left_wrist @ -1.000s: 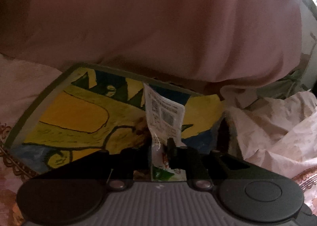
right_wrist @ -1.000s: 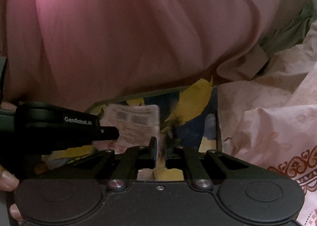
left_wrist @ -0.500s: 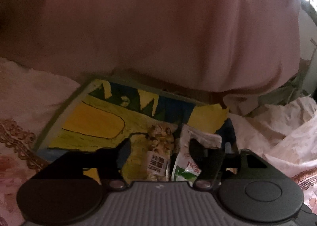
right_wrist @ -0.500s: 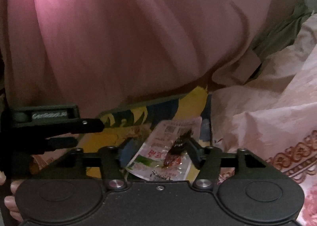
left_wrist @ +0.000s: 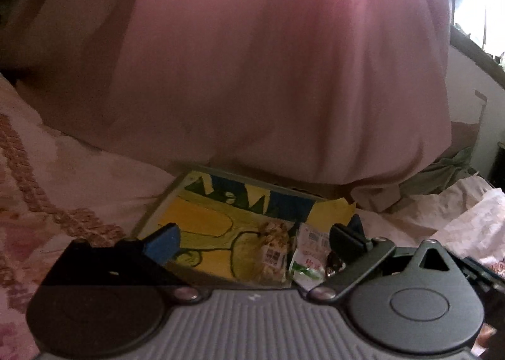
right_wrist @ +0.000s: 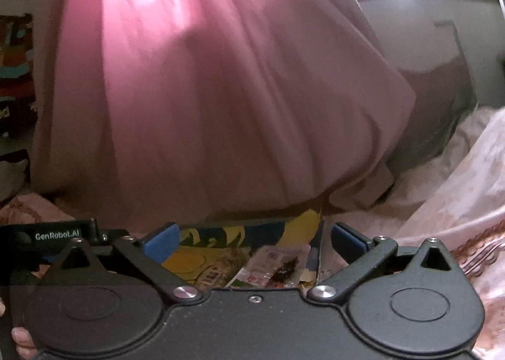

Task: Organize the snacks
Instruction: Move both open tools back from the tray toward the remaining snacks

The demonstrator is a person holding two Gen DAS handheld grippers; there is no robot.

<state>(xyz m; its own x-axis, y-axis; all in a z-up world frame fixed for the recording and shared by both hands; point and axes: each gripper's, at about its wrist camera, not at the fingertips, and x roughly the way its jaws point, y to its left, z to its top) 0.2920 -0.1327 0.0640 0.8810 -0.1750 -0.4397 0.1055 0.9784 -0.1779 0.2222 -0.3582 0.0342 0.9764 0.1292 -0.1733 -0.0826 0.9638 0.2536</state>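
On the bed, the painted tray (left_wrist: 202, 218) lies between your two grippers and the big pink cushion (left_wrist: 252, 75) behind it, and both snack packets rest on its near right part. The yellow snack packet (left_wrist: 273, 252) sits just left of the white-and-green snack packet (left_wrist: 307, 257), the two side by side and seemingly touching.

Your left gripper (left_wrist: 252, 238) has its jaws opening, already spread wide, with both packets showing in the gap below but nothing pressed by the pads. Your right gripper (right_wrist: 254, 238) is the same: jaws opening wide, packets lying beneath, nothing held.

The release looks done, so do it cleanly: keep both sets of jaws wide as you draw away, and lift clear before swinging sideways so no pad drags a packet off the tray. The white-and-green one lies close to the right rim; I judge it the likelier to slide. Check both lie flat before going for more.
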